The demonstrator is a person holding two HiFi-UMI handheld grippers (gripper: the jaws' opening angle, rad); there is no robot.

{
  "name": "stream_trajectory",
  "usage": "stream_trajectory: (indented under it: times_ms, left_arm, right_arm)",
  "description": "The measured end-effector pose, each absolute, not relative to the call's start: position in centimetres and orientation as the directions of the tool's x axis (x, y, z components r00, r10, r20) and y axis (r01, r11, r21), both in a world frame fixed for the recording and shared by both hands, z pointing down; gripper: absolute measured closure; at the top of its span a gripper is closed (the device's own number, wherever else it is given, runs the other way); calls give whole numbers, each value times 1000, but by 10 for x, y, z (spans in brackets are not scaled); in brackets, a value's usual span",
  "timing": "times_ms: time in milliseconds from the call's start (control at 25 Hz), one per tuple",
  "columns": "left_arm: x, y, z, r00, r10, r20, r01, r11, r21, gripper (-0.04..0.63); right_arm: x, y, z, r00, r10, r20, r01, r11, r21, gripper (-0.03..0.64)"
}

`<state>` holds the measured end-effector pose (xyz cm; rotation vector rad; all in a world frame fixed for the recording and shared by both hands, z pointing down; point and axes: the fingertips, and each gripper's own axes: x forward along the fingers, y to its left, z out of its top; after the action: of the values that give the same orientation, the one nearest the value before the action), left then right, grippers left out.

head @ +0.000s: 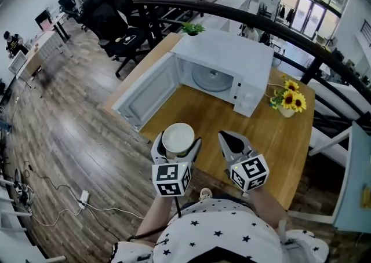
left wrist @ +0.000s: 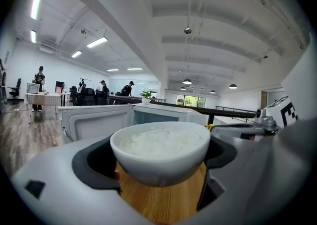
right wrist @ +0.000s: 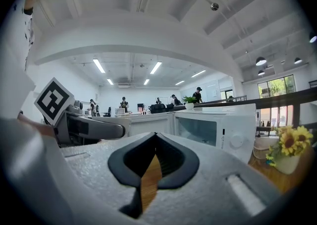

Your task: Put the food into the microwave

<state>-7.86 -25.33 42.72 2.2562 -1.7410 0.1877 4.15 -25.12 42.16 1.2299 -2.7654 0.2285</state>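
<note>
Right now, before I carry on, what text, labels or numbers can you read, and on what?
No readable words anywhere.
Microwave panel: marks too small to read.
Left cube, right cube: square markers only, no letters.
Bowl: plain.

I am working in a big open-plan office; black swivel chairs (head: 110,21) crowd around desks (head: 37,47) on a wood-plank floor (head: 69,134); strip lights (left wrist: 96,42) run across a high white ceiling (left wrist: 198,16); people (left wrist: 39,78) stand at workstations far off; a dark railing (head: 243,18) borders a lower level with tall glass doors (head: 310,4); a microwave (head: 226,65) sits on a wooden tabletop (head: 278,140).
</note>
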Motion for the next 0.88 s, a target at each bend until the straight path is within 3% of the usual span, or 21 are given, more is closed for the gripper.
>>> stream_trajectory:
  times_ms: [880]
  left_arm:
    - [-46,-361,458,352,-887,297,-936,-333,115,81]
  right_arm:
    - [76,-319,445,-583,-788,197,-813,570,-120,611]
